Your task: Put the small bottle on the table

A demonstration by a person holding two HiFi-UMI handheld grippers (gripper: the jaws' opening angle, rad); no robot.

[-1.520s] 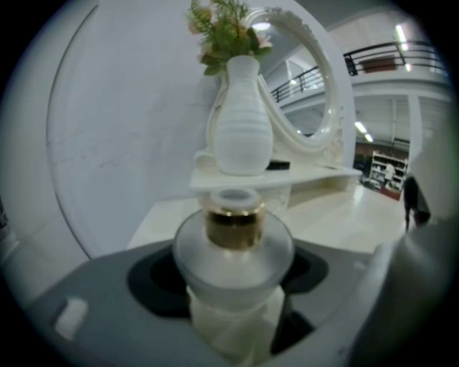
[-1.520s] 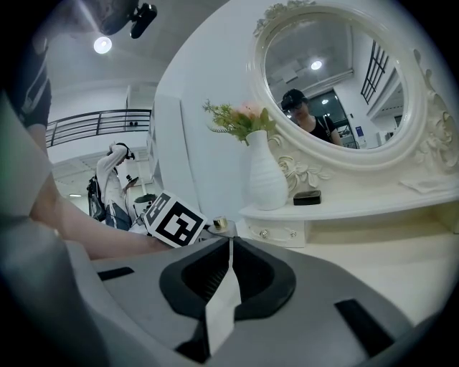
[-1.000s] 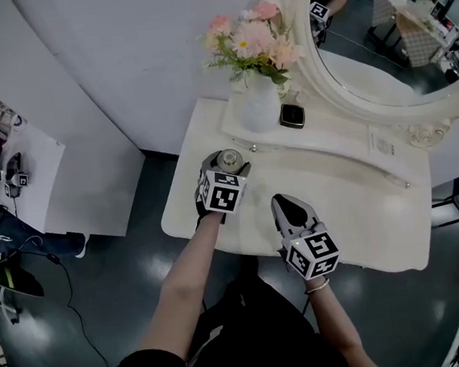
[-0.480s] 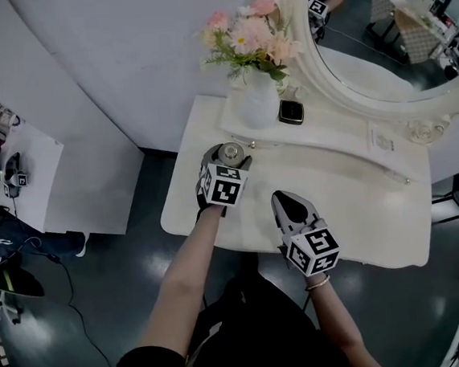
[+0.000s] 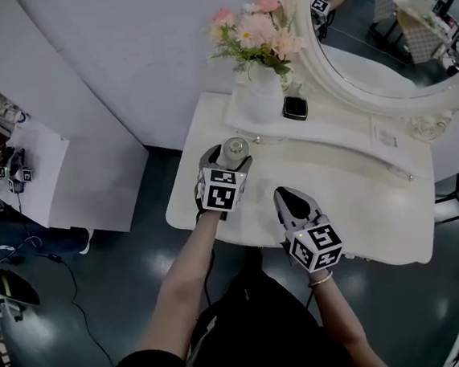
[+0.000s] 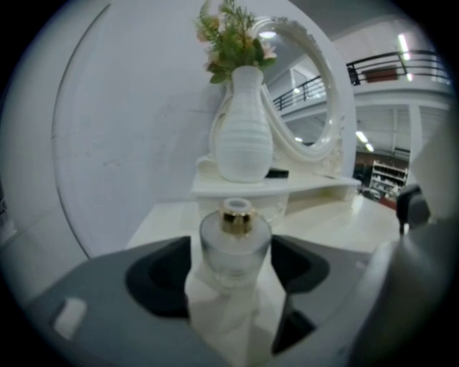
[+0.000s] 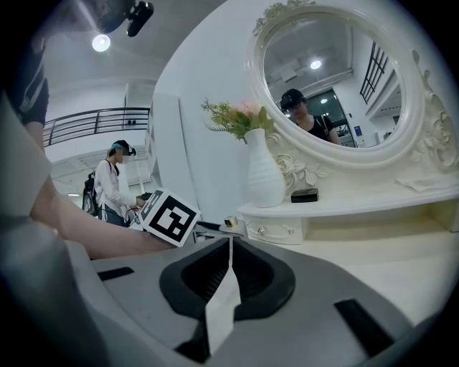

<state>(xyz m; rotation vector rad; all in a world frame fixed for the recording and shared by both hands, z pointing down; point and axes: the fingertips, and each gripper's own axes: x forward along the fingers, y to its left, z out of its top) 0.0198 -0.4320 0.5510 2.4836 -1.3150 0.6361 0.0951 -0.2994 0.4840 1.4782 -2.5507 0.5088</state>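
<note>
The small bottle (image 5: 233, 148) is frosted glass with a gold collar (image 6: 234, 240). My left gripper (image 5: 231, 159) is shut on it, one jaw on each side of its body (image 6: 233, 267). It is held upright over the left part of the white dressing table (image 5: 352, 199), just in front of the raised shelf. Whether its base touches the tabletop cannot be told. My right gripper (image 5: 286, 196) hovers over the table's front edge, shut with nothing in it (image 7: 229, 247). In the right gripper view the bottle's cap (image 7: 229, 223) peeks out beside the left gripper's marker cube (image 7: 171, 215).
A white vase of pink flowers (image 5: 263, 95) and a small black box (image 5: 293, 109) stand on the raised shelf (image 5: 329, 125) under the oval mirror (image 5: 377, 43). A card (image 5: 384, 138) lies on the shelf at right. A white side table (image 5: 42, 168) and a person are far left.
My left gripper has carried the bottle slightly farther in, toward the shelf. The right gripper has hardly moved and stays shut.
</note>
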